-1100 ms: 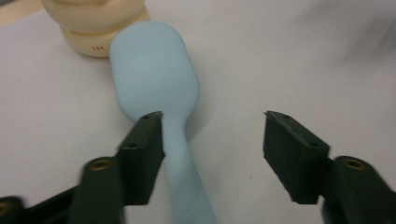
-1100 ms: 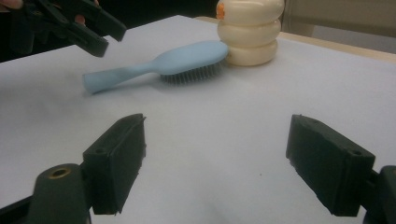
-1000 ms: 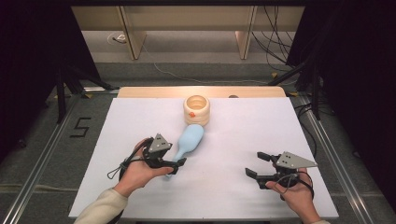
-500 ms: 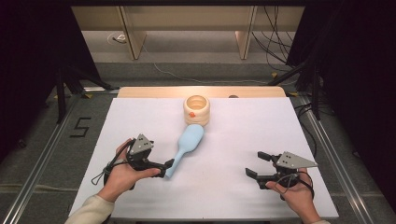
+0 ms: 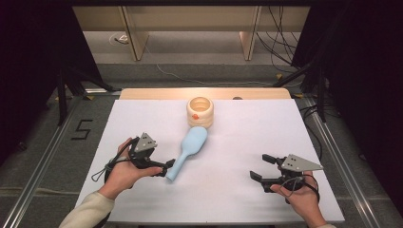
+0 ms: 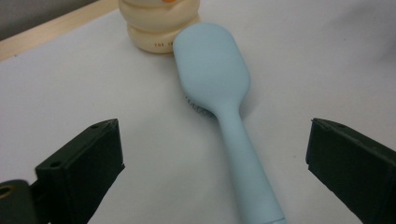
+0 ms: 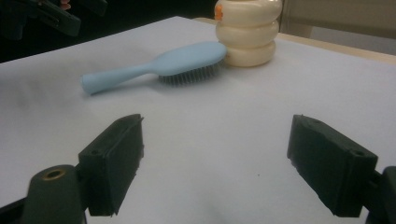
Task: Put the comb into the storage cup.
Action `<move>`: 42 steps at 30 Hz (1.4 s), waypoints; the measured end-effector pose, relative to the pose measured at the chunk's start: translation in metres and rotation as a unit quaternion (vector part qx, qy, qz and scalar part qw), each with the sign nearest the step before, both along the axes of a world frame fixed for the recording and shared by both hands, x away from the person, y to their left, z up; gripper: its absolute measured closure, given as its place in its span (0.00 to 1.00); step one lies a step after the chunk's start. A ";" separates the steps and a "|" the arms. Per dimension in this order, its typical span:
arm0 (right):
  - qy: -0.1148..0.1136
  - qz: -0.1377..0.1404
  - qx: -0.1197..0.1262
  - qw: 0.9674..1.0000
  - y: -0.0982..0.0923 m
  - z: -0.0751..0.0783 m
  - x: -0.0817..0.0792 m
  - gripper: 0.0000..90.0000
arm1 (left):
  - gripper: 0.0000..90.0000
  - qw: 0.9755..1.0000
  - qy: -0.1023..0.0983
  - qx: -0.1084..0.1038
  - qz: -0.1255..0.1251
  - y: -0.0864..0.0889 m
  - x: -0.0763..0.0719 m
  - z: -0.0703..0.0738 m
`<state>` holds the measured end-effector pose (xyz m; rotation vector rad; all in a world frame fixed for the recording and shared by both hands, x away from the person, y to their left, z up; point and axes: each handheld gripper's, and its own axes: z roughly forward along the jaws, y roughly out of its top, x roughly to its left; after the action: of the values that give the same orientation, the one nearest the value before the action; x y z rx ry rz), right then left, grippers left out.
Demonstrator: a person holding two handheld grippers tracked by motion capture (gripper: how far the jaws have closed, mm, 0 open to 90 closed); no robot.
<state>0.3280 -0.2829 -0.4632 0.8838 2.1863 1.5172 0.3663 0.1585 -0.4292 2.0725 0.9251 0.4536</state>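
The left hand-held gripper [image 5: 167, 166], jaws just opened wide and holding nothing, is aimed at the blue hairbrush [image 5: 189, 151], whose head touches the cream holder [image 5: 200, 112] at twelve o'clock, while the right hand-held gripper [image 5: 260, 167] is held open and empty.

From the high view I see the hairbrush [image 5: 189, 146] lying bristles-down near the middle of the tabletop [image 5: 247, 199], its head pointing away from me and, as far as I can tell, touching the foot of the ringed cup [image 5: 200, 111] that stands upright behind it, close to the far edge. My left claw [image 5: 167, 166] sits at the near left, just beside the end of the brush handle, which in the left gripper view runs up between the jaws. My right claw [image 5: 260, 167] rests at the near right, well apart from both, with bare tabletop between.
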 end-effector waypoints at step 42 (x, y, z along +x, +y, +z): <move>0.005 0.003 -0.004 1.000 0.000 -0.001 0.001 0.22 | 0.24 0.969 0.195 0.154 -0.013 -0.066 0.059 -0.023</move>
<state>0.3289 -0.2831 -0.4646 0.8835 2.2027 1.5081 0.4249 0.0921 -0.4523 2.5122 1.1071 0.1834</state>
